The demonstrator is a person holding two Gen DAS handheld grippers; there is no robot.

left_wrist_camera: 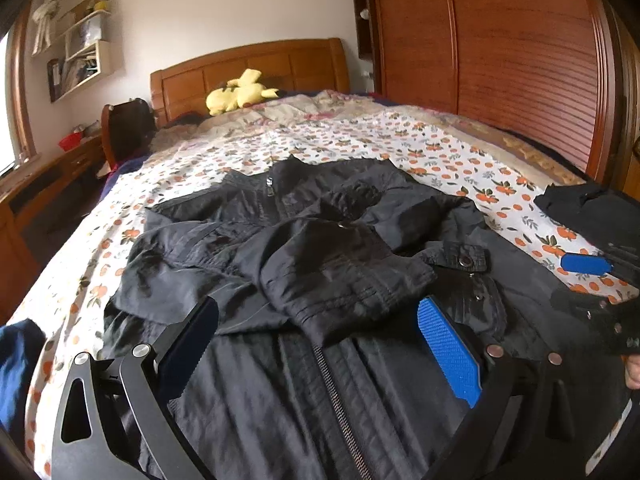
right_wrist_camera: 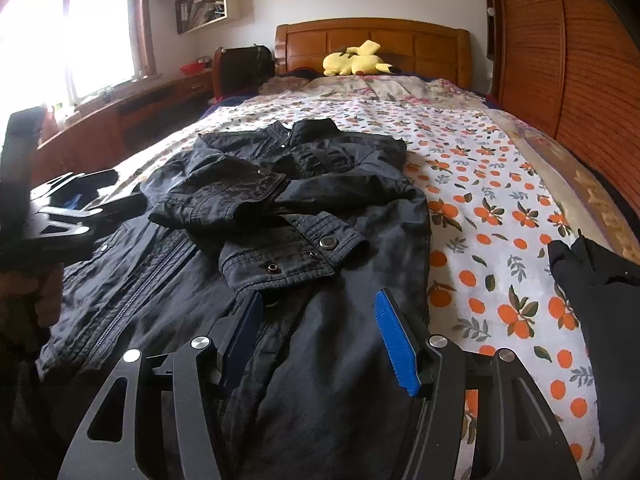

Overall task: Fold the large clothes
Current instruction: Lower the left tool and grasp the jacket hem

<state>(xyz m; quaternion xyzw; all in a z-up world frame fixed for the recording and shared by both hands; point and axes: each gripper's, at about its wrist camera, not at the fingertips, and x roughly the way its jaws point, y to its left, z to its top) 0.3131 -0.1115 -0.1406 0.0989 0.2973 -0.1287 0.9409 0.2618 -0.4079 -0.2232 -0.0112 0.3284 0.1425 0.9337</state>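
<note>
A black zip jacket (left_wrist_camera: 320, 240) lies face up on the floral bedsheet (left_wrist_camera: 460, 164), collar toward the headboard, both sleeves folded across its chest. My left gripper (left_wrist_camera: 320, 328) hangs open just above the jacket's lower front; the zip runs between its fingers and nothing is pinched. My right gripper (right_wrist_camera: 320, 320) is open over the jacket's (right_wrist_camera: 280, 208) right-hand lower part, just below a sleeve cuff with snaps (right_wrist_camera: 320, 248). Fabric lies under its pads, not clamped. The left gripper (right_wrist_camera: 76, 200) also shows at the left edge of the right wrist view.
A folded black garment (right_wrist_camera: 600, 280) lies on the bed right of the jacket. A yellow plush toy (right_wrist_camera: 356, 62) rests by the wooden headboard (right_wrist_camera: 372, 36). A slatted wardrobe (left_wrist_camera: 520, 60) lines the right side, a desk (right_wrist_camera: 132, 108) and window the left. Blue cloth (left_wrist_camera: 20, 360) lies at the bed's left edge.
</note>
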